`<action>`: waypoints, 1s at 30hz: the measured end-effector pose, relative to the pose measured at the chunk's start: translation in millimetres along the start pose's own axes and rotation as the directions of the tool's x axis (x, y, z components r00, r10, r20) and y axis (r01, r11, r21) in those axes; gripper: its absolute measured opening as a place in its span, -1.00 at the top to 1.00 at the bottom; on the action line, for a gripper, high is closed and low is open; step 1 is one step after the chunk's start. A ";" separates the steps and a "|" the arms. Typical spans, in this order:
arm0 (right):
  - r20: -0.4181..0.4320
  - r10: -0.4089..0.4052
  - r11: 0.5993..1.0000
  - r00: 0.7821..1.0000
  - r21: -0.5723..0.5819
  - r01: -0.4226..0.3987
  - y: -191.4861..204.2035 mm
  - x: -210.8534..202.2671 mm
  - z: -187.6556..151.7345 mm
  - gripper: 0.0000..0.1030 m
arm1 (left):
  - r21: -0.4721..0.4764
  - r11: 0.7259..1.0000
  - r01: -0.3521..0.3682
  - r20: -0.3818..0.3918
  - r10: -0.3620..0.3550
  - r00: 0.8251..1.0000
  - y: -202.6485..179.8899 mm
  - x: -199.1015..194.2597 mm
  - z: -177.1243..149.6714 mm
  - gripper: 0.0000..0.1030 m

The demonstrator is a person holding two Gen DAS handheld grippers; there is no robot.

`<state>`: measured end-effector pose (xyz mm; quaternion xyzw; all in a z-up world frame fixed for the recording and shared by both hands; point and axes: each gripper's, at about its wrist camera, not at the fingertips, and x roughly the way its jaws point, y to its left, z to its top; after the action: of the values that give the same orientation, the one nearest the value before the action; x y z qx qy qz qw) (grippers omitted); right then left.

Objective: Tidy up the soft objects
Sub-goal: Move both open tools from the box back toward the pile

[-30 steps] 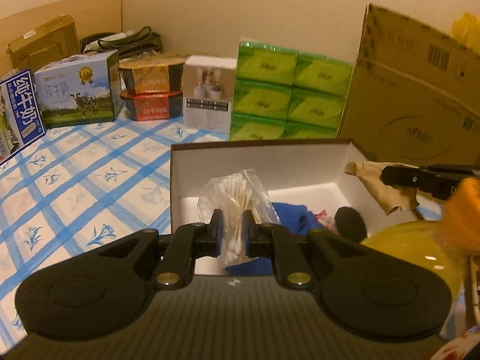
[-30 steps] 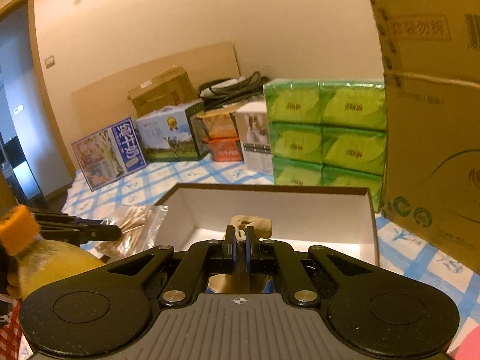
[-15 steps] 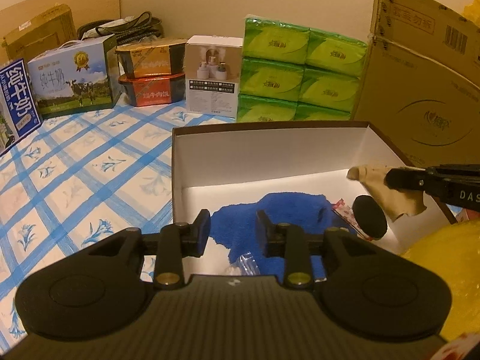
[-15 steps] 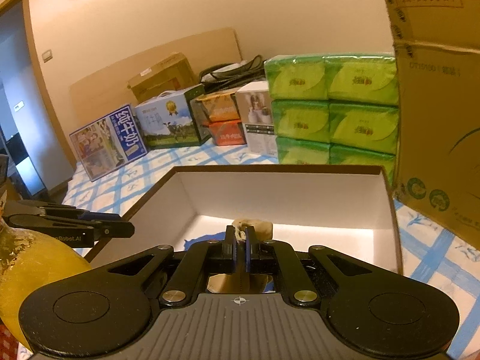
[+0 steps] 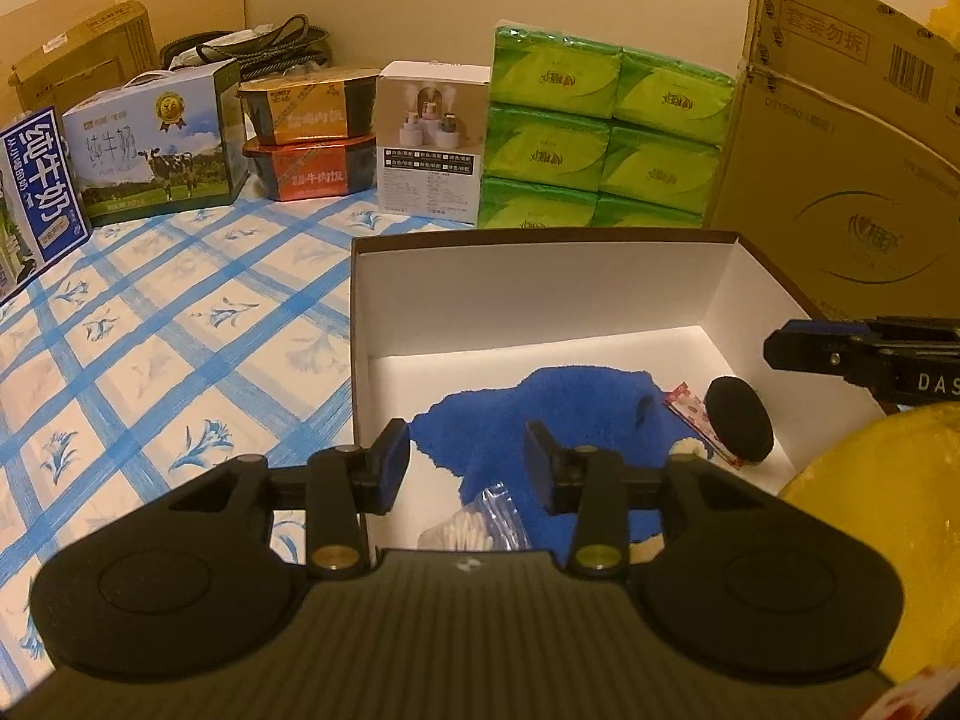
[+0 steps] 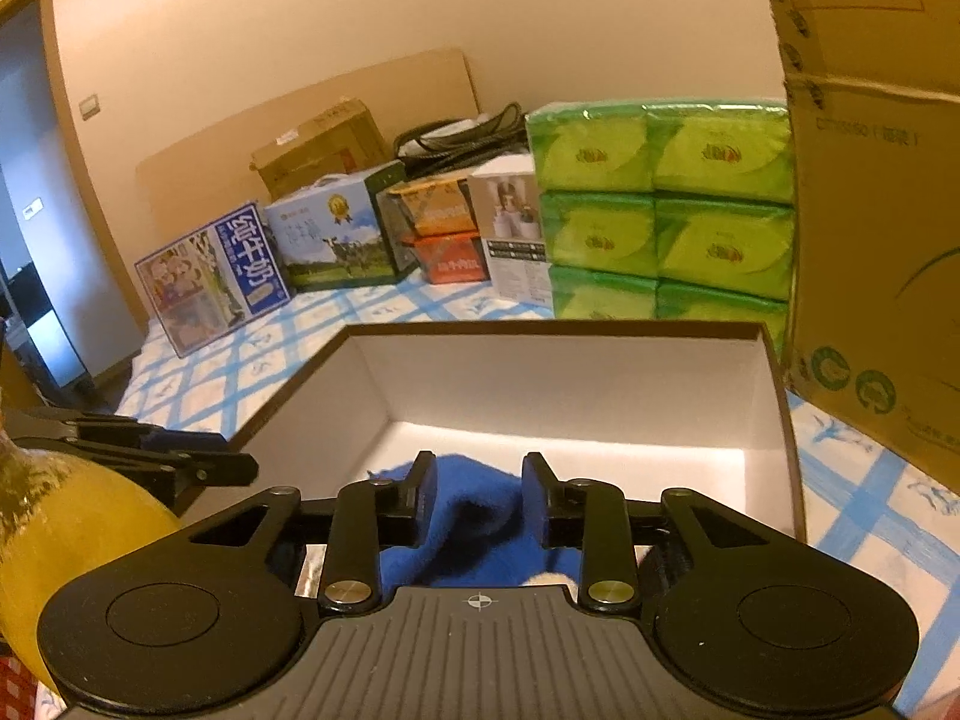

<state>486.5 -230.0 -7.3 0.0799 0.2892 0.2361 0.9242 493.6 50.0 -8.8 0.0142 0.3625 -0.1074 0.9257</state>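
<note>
Left wrist: both claws now gape wide, swab bag (image 5: 474, 525) dropped into the box (image 5: 540, 294)

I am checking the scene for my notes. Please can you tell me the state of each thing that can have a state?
left gripper: open, empty
right gripper: open, empty
white box: open, no lid
blue cloth: crumpled in the box
bag of cotton swabs: lying in the box
black sponge: lying in the box

both wrist views look down close into the same white box (image 5: 540, 276) (image 6: 564, 372) from its near side.
</note>
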 end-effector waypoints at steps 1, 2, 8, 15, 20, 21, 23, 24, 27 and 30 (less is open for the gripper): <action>-0.006 -0.005 1.000 1.000 0.001 0.005 -1.3 -0.9 -1.0 0.37 | -0.002 1.000 0.001 -0.001 -0.001 1.000 0.0 -0.6 -0.3 0.25; -0.010 -0.008 1.000 1.000 0.000 0.008 -2.1 -1.6 -1.8 0.37 | -0.004 1.000 0.002 -0.002 -0.002 1.000 -0.1 -1.6 -0.5 0.25; -0.020 -0.026 1.000 0.999 0.009 0.026 -6.2 -9.9 -6.1 0.33 | -0.020 1.000 0.005 0.002 -0.005 1.000 0.0 -8.7 -1.0 0.25; -0.017 -0.051 0.998 0.999 0.023 0.051 -9.8 -24.6 -8.0 0.24 | -0.026 1.000 0.000 0.008 0.000 1.000 -1.9 -23.2 -4.2 0.25; -0.008 -0.069 0.997 0.998 0.039 0.069 -12.0 -41.0 -11.0 0.11 | -0.047 0.999 0.007 0.010 -0.006 1.000 2.2 -40.2 -12.2 0.25; -0.006 -0.072 0.996 0.997 0.044 0.072 -11.7 -45.9 -12.2 0.06 | -0.051 0.999 0.007 0.010 -0.006 1.000 3.3 -44.0 -14.4 0.25; 0.000 -0.078 0.995 0.997 0.057 0.078 -12.5 -55.9 -15.1 -0.02 | -0.060 0.998 0.001 0.009 -0.001 1.000 6.1 -53.0 -19.8 0.24; 0.003 -0.079 0.995 0.997 0.064 0.079 -12.1 -60.6 -16.2 -0.06 | -0.065 0.998 -0.003 0.009 0.004 1.000 7.8 -58.1 -22.9 0.24; 0.019 -0.077 0.994 0.997 0.082 0.075 -10.0 -78.4 -21.8 -0.18 | -0.087 0.996 -0.006 0.012 0.008 1.000 12.1 -75.7 -34.7 0.23; 0.031 -0.077 0.993 0.997 0.092 0.074 -5.6 -95.9 -29.5 -0.23 | -0.106 0.994 -0.004 0.021 0.006 1.000 14.2 -95.7 -47.5 0.17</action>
<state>402.7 -280.9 14.6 0.1151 0.2864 0.1861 0.9328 396.6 86.9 20.0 -0.0353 0.3576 -0.0859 0.9292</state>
